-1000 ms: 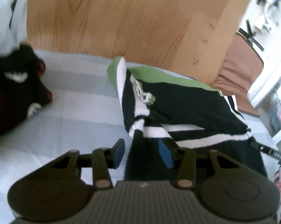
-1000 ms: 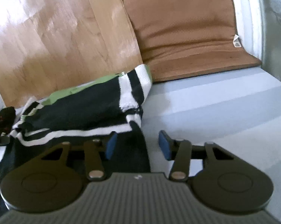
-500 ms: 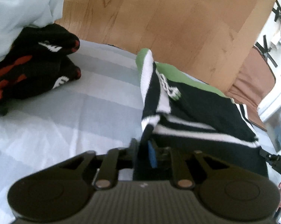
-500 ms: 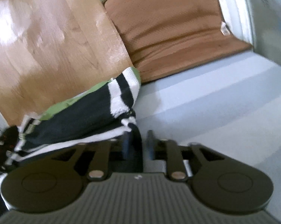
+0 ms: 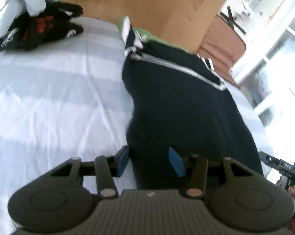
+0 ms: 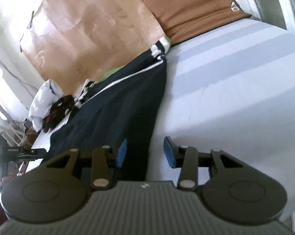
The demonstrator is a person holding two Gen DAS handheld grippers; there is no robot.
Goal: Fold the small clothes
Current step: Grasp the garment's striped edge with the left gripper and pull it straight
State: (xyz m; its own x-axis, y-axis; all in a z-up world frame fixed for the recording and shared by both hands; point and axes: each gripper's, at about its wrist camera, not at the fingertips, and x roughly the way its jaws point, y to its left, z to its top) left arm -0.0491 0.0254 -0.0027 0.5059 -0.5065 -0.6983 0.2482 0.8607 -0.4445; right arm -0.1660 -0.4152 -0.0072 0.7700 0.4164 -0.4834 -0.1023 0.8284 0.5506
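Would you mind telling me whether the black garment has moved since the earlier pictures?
Yes. The black garment now stretches out towards the camera, away from the wooden headboard, its near edge pulled over the striped sheet.

A home bedroom: a bed under a pale striped sheet, a wooden headboard at its far edge, a brown cushion at its far corner, clothes piled there.

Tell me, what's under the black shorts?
The black shorts lie spread on the striped bedsheet, which shows all around them. A green strip peeks out at their far edge. Anything else beneath is covered.
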